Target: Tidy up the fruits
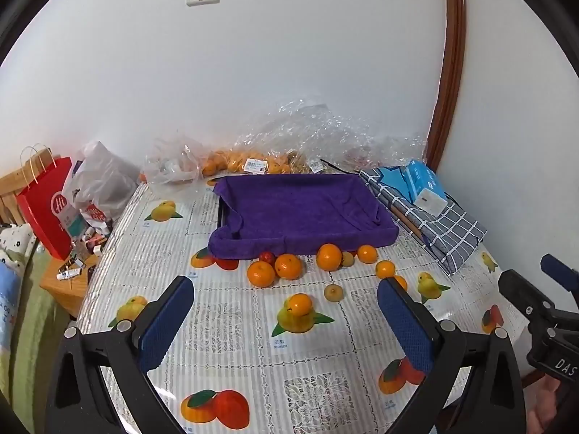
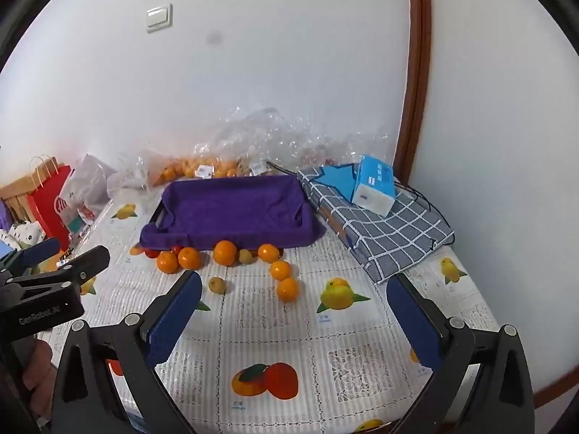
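Several oranges (image 1: 329, 256) lie loose on the fruit-print tablecloth, just in front of a tray lined with a purple towel (image 1: 300, 242), which holds no fruit. Among them are two small yellow-green fruits (image 1: 333, 292) and a small red fruit (image 1: 267, 256). One orange (image 1: 300, 304) sits apart, nearest to me. My left gripper (image 1: 286, 285) hovers open above the cloth with nothing between its blue pads. My right gripper (image 2: 293, 282) is also open and holds nothing, short of the closest orange (image 2: 287, 289). The tray (image 2: 231, 240) is also in the right wrist view.
Clear plastic bags (image 1: 253, 159) with more oranges lie against the wall behind the tray. A blue tissue pack (image 2: 374, 184) rests on a folded checked cloth (image 2: 391, 238) at the right. A red paper bag (image 1: 45, 202) stands off the table's left edge.
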`<action>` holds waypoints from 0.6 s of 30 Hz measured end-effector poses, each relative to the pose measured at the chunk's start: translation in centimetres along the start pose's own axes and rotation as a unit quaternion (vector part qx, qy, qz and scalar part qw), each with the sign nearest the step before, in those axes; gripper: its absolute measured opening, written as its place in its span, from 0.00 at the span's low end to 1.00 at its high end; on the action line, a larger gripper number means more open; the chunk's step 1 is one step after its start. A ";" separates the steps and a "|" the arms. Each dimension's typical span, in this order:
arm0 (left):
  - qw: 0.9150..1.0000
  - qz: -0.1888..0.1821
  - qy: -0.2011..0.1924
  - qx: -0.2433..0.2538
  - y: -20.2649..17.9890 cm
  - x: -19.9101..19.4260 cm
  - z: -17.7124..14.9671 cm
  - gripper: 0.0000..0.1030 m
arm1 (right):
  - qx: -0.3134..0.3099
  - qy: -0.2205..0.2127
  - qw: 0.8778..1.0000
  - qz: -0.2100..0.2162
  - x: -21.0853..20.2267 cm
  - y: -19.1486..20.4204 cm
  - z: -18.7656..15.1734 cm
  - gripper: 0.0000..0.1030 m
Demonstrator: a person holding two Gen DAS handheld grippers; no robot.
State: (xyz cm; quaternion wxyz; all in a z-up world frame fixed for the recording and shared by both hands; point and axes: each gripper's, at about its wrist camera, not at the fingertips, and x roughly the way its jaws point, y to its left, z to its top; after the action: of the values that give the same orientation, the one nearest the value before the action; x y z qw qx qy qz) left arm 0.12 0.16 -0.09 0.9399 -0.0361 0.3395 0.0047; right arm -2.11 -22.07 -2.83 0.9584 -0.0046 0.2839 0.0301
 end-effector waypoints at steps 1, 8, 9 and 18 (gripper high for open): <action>1.000 0.002 -0.001 0.001 0.1 0.1 0.0 0.99 | 0.002 0.001 1.000 0.000 0.0 0.0 0.0 0.99; 1.000 0.002 -0.015 -0.005 0.1 -1.0 0.4 0.99 | -0.004 -0.006 1.000 -0.008 -0.6 0.4 -0.1 0.99; 1.000 0.003 -0.017 -0.006 0.2 -1.2 0.3 0.99 | -0.005 -0.004 1.000 -0.009 -0.6 0.4 0.0 0.99; 1.000 0.008 -0.020 -0.002 0.3 -1.5 0.5 0.99 | -0.011 -0.004 1.000 -0.009 -0.9 0.7 0.1 0.99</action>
State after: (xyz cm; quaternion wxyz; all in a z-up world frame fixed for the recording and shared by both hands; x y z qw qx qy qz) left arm -0.70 0.49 1.24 0.9464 -0.0351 0.3207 0.0130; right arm -2.87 -21.44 -2.21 0.9597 -0.0179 0.2794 0.0247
